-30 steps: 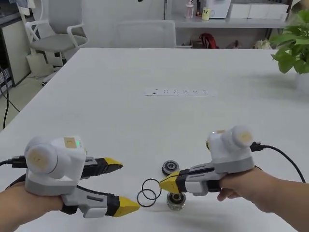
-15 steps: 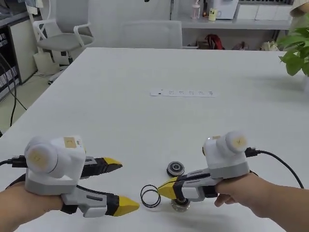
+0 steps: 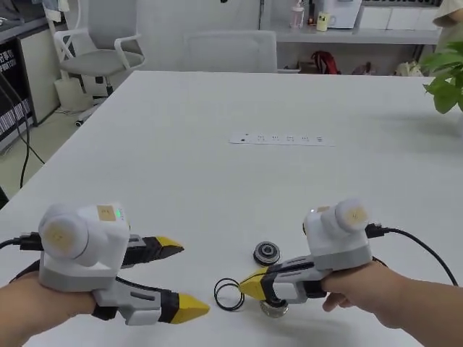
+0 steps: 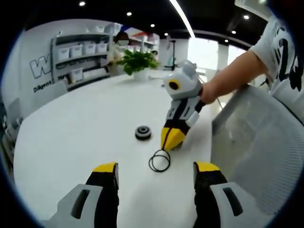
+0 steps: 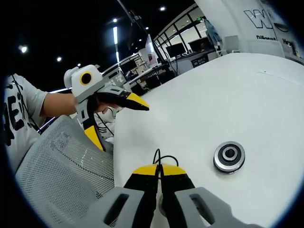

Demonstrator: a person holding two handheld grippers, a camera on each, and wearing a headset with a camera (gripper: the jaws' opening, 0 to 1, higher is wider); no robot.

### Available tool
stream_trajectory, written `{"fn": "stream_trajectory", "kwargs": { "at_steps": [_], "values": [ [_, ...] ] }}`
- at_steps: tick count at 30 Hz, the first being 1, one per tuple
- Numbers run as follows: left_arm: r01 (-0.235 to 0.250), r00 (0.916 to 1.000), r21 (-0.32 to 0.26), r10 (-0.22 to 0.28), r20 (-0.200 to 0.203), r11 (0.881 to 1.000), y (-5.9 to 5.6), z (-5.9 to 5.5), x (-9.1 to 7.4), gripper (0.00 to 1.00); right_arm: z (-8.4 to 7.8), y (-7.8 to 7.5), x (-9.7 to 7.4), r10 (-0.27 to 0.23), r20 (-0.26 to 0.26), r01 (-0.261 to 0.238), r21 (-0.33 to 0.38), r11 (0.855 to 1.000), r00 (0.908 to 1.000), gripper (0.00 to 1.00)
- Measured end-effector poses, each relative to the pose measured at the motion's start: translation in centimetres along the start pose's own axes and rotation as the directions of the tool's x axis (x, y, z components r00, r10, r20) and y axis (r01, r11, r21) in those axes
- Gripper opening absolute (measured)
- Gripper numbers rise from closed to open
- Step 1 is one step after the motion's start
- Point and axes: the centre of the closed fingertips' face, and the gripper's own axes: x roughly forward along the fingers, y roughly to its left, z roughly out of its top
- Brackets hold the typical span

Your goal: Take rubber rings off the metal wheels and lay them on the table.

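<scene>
Two thin black rubber rings [image 3: 228, 295] lie overlapped on the white table [image 3: 217, 173]. My right gripper [image 3: 249, 283] is shut, and a strand of one ring [image 5: 159, 154] runs up into its yellow tips. Under that gripper stands a metal wheel [image 3: 273, 309], partly hidden. A second metal wheel [image 3: 266, 253] with a dark rim lies flat just beyond it, also seen as the wheel [image 5: 229, 157] and wheel [image 4: 143, 132]. My left gripper [image 3: 181, 278] hovers open to the left, its jaws spread, aimed at the rings [image 4: 159, 161] and the right gripper [image 4: 172, 138].
A white power strip [image 3: 282, 139] lies across the middle of the table. A green plant [image 3: 448, 79] stands at the far right edge. Chairs [image 3: 101, 50] and shelves are beyond the far end. A mesh chair back [image 4: 256, 137] is close by the table's near edge.
The head camera has shifted a little. The right gripper has stayed shut by the rings, edging slightly toward me. The left gripper has held still and open.
</scene>
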Motion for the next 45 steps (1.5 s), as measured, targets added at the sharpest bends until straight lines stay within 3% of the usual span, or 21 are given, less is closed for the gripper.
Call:
{"fn": "stream_trajectory", "kwargs": {
  "at_steps": [6, 23, 34, 45],
  "values": [
    [0.003, 1.0, 0.001, -0.003, -0.004, 1.0, -0.2, 0.0, 0.1, 0.65, -0.3, -0.1, 0.0, -0.014, -0.015, 0.014, -0.019, 1.0, 0.9998, 0.0],
    [0.005, 0.9998, 0.004, -0.005, -0.017, 1.0, -0.6, 0.0, 0.2, 0.65, -0.7, 0.4, -0.1, -0.023, -0.049, 0.017, -0.119, 0.993, 0.9985, 0.23],
    [0.007, 0.9999, 0.004, -0.007, -0.015, 1.0, -0.5, 0.2, 0.3, 0.64, 0.0, 0.5, -0.9, -0.026, -0.025, 0.022, -0.135, 0.991, 0.9994, 0.26],
    [-0.001, 1.0, 0.006, 0.001, -0.005, 1.0, 0.4, 0.9, 0.5, 0.63, 1.3, -1.0, -2.7, -0.071, 0.031, 0.074, -0.125, 0.989, 0.997, 0.26]
  ]
}}
